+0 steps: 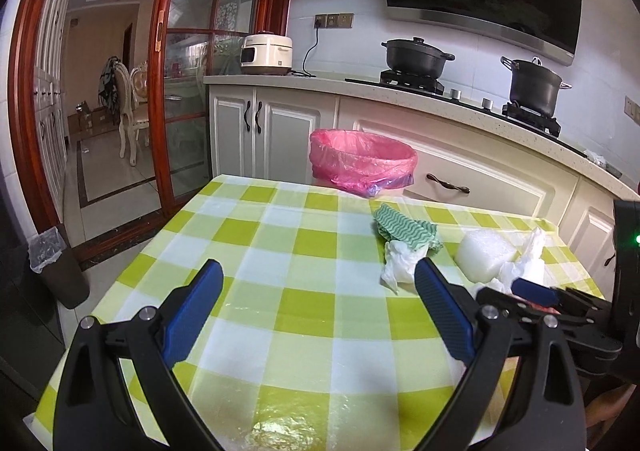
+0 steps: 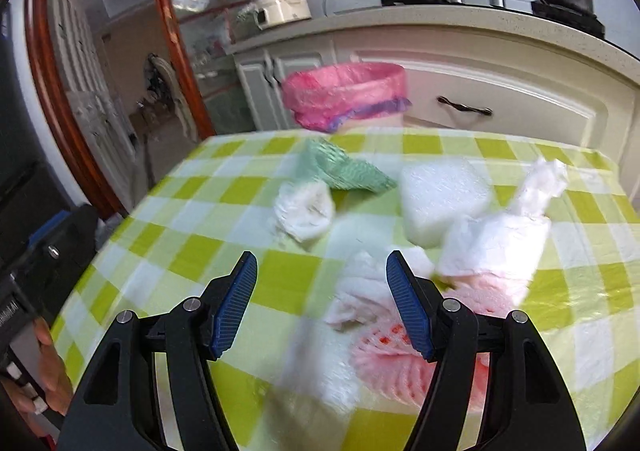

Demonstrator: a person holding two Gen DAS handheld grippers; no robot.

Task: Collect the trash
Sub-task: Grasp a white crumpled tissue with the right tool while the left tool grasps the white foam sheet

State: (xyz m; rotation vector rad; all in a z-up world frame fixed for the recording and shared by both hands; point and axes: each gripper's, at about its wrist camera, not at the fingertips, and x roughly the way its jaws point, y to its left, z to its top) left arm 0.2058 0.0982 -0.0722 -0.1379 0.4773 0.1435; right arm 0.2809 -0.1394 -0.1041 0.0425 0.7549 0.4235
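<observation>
Trash lies on the green-checked table [image 1: 280,251]: a green wavy-striped cloth [image 1: 404,229] [image 2: 344,171], a crumpled white tissue [image 1: 400,261] [image 2: 306,211], a white foam block [image 1: 486,255] [image 2: 442,199], a twisted white plastic bag [image 1: 530,255] [image 2: 504,235], and a pink and white foam net [image 2: 384,335]. A bin with a pink liner [image 1: 362,159] [image 2: 346,95] stands beyond the far table edge. My left gripper [image 1: 318,283] is open and empty over bare cloth. My right gripper [image 2: 322,275] is open, its fingers above the crumpled white wrap and pink net; the view is blurred.
White kitchen cabinets [image 1: 276,131] and a counter with a rice cooker [image 1: 266,53] and two black pots [image 1: 418,55] run behind the table. A dark bin with a clear liner [image 1: 56,263] stands on the floor at left, by a glass sliding door [image 1: 192,71].
</observation>
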